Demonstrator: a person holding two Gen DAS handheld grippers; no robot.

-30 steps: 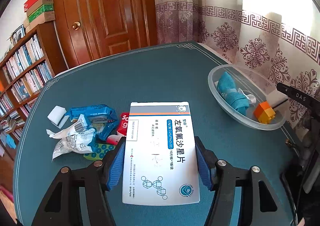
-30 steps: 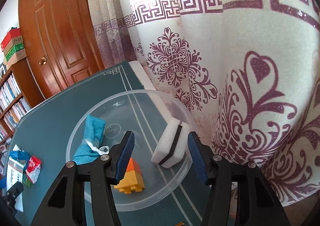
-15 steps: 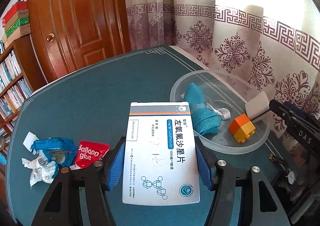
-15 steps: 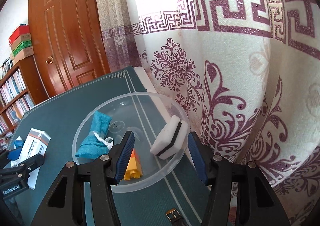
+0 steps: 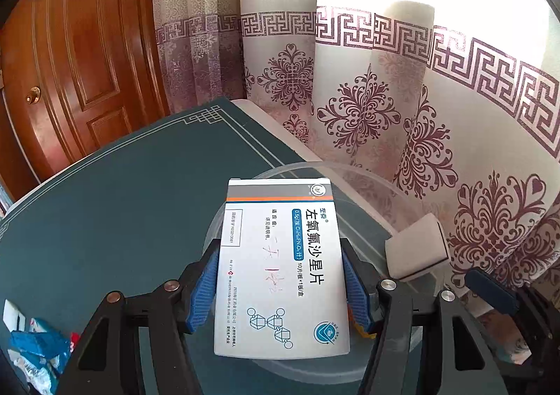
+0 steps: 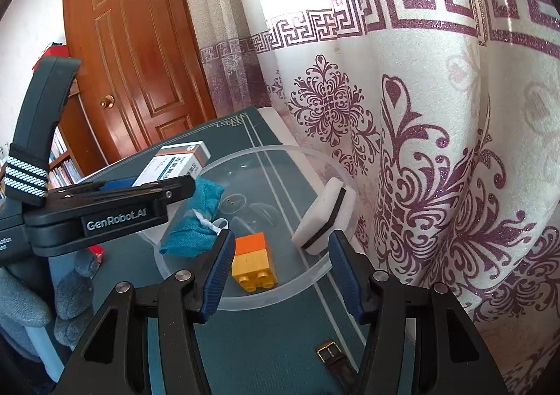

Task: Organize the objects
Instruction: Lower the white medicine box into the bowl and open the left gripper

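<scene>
Through my left wrist camera, my left gripper (image 5: 281,284) is clamped on a white medicine box (image 5: 281,269); both blue pads (image 5: 203,290) press its long sides, and the box runs forward from between them with its printed face up. Ahead of and beneath the box lies the clear plastic bowl (image 5: 350,169), so the box is held above its near half. To the right of my fingers a white sponge (image 5: 416,249) leans on the bowl's right wall. Low at the far right, the dark tip of my other tool pokes in. Off to my lower left, a heap of blue and white wrappers (image 5: 35,353) lies on the dark green table (image 5: 105,192).

Through my right wrist camera, my right gripper (image 6: 278,270) stands partly open with nothing between its pads; it hangs just over the near rim of the bowl (image 6: 308,157). Directly ahead, between my fingers, an orange and yellow toy brick (image 6: 252,263) sits on the bowl floor. A teal cloth (image 6: 197,220) lies ahead to the left, and the sponge (image 6: 323,213) leans against the wall ahead to the right. The left gripper (image 6: 168,185) reaches in from the left with the medicine box (image 6: 175,164) over the bowl's left edge, held by my grey-gloved hand (image 6: 52,304). A brown watch strap (image 6: 330,354) lies on the table below my right finger.
</scene>
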